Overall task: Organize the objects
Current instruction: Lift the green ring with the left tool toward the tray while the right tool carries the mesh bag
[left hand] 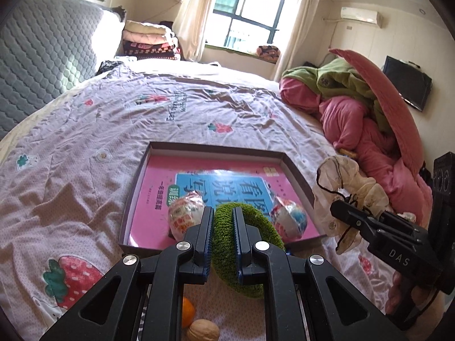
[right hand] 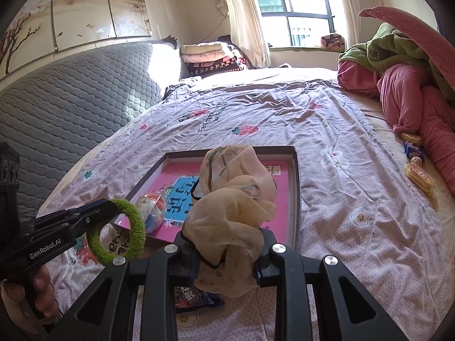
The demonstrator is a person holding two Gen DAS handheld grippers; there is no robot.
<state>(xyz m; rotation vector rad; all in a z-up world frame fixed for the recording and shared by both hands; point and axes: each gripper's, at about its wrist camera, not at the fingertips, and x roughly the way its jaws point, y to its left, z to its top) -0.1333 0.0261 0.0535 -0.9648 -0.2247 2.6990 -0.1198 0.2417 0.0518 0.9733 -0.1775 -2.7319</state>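
Note:
My left gripper point(left hand: 222, 211) is shut on a fuzzy green hair ring point(left hand: 250, 258), held above the near edge of a shallow brown box point(left hand: 216, 147). In the right wrist view that green ring point(right hand: 133, 221) hangs from the left gripper point(right hand: 106, 203). My right gripper point(right hand: 224, 253) is shut on a sheer beige scrunchie point(right hand: 236, 199), also seen to the right in the left wrist view, the scrunchie point(left hand: 347, 187) bunched at the gripper tips point(left hand: 339, 209). A pink book point(left hand: 162, 187) lines the box, with two foil-wrapped balls point(left hand: 186, 213) point(left hand: 290, 221) lying on it.
The box rests on a lilac strawberry-print bedspread point(left hand: 113, 119). An orange point(left hand: 188, 311) and a walnut point(left hand: 203, 331) lie below my left gripper. A dark snack packet point(right hand: 196, 298) lies under my right one. Wrapped biscuits point(right hand: 421, 179) and pink-green bedding point(right hand: 412, 91) occupy the right side; a grey headboard point(right hand: 71, 99) stands left.

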